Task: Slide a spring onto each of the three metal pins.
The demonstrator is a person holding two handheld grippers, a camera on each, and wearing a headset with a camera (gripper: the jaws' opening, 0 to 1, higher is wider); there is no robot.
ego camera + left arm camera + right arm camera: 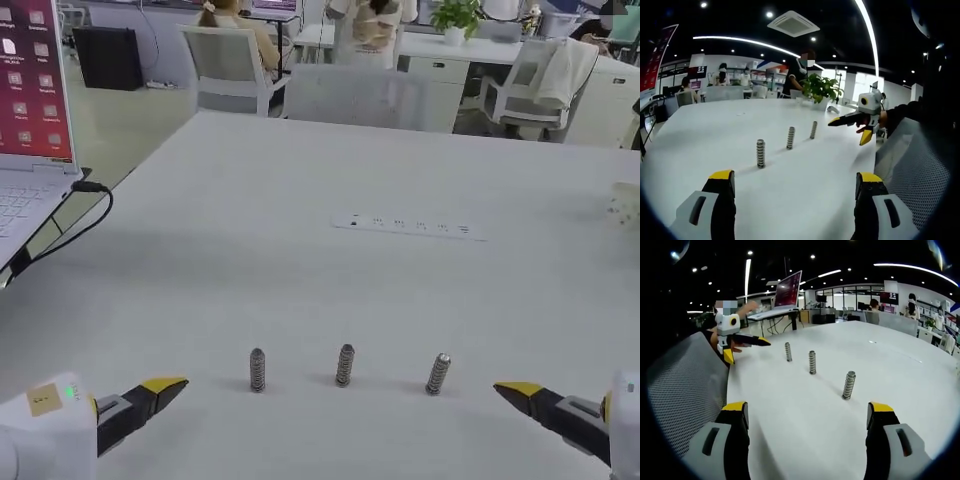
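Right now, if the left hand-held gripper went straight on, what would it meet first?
Probably the nearest spring-covered pin, just ahead of the open left hand-held gripper; depth is unclear.

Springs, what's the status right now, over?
Left gripper open, empty. Right gripper open, empty. Three springs upright, one on each pin. Nothing in the way.

Dull grey metal springs [345, 365] stand on a smooth matt white table [300, 180]; the chair back [685, 390] is woven mesh
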